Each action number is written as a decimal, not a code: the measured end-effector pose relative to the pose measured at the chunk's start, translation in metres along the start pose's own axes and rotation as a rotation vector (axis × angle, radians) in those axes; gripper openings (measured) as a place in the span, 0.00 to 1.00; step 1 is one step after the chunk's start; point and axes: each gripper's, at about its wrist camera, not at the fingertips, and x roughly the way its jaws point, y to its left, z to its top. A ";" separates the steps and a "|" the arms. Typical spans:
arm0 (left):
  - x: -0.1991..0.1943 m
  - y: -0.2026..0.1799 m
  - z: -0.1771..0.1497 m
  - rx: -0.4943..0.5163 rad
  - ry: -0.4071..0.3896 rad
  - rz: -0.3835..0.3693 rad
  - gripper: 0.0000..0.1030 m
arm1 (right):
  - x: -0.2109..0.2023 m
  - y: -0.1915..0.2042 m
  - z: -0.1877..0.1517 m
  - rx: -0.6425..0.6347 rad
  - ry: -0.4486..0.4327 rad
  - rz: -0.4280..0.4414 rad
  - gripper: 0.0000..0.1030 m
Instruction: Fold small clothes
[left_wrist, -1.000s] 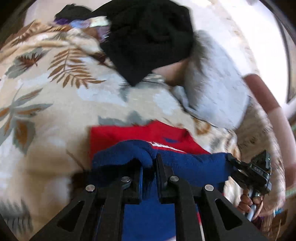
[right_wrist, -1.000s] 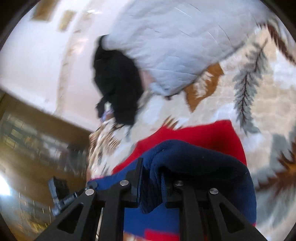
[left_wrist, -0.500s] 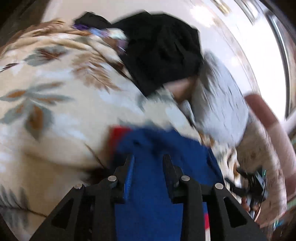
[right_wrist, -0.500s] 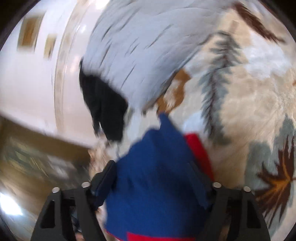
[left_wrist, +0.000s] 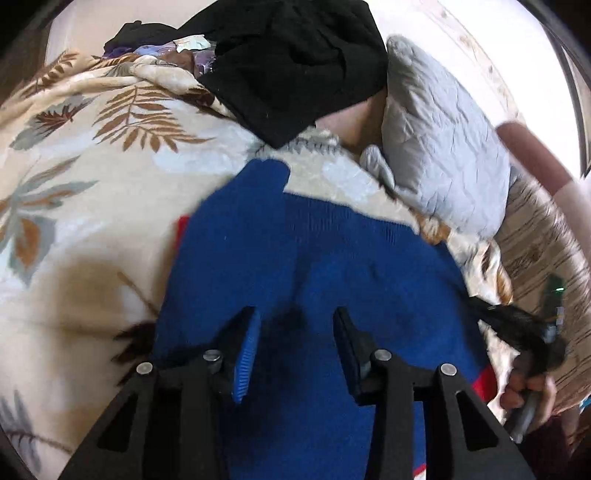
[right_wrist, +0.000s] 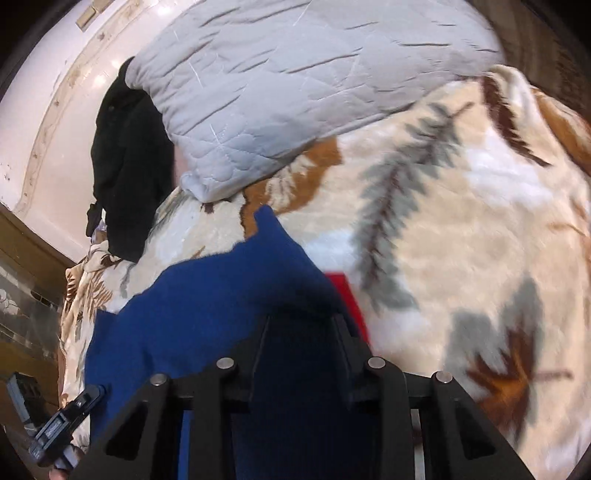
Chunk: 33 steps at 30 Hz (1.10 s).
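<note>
A blue knit garment (left_wrist: 314, 258) lies spread on the leaf-patterned blanket (left_wrist: 74, 166). It covers a red garment, of which only slivers show (left_wrist: 183, 225) (right_wrist: 343, 291). My left gripper (left_wrist: 297, 325) hovers just over the blue knit. Its jaws are opening and nothing is between them. My right gripper (right_wrist: 301, 332) sits at the other edge of the blue garment (right_wrist: 221, 295). Its jaws are closing, with dark blue fabric lying between them; I see no pad pressing it. In the left wrist view the right gripper (left_wrist: 517, 325) is a black blur held by a hand (left_wrist: 528, 395).
A black garment (left_wrist: 295, 62) (right_wrist: 129, 166) is heaped at the far side of the blanket (right_wrist: 461, 221). Next to it lies a grey quilted pillow (left_wrist: 443, 147) (right_wrist: 295, 92). Brown wooden furniture (right_wrist: 22, 295) stands beyond the blanket's edge.
Both grippers let go of the raised blue fold. The blue layer dropped flat over the red garment and hides nearly all of it. The left gripper sank; the right one opened wide, then narrowed.
</note>
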 end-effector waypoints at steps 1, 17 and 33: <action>-0.002 0.000 -0.004 0.002 0.006 0.009 0.41 | -0.010 -0.003 -0.008 0.013 -0.004 0.025 0.38; -0.082 0.032 -0.096 -0.243 -0.073 -0.033 0.65 | -0.063 -0.052 -0.119 0.359 0.157 0.469 0.67; -0.030 0.066 -0.084 -0.634 -0.090 -0.271 0.68 | 0.011 -0.018 -0.092 0.385 0.057 0.391 0.67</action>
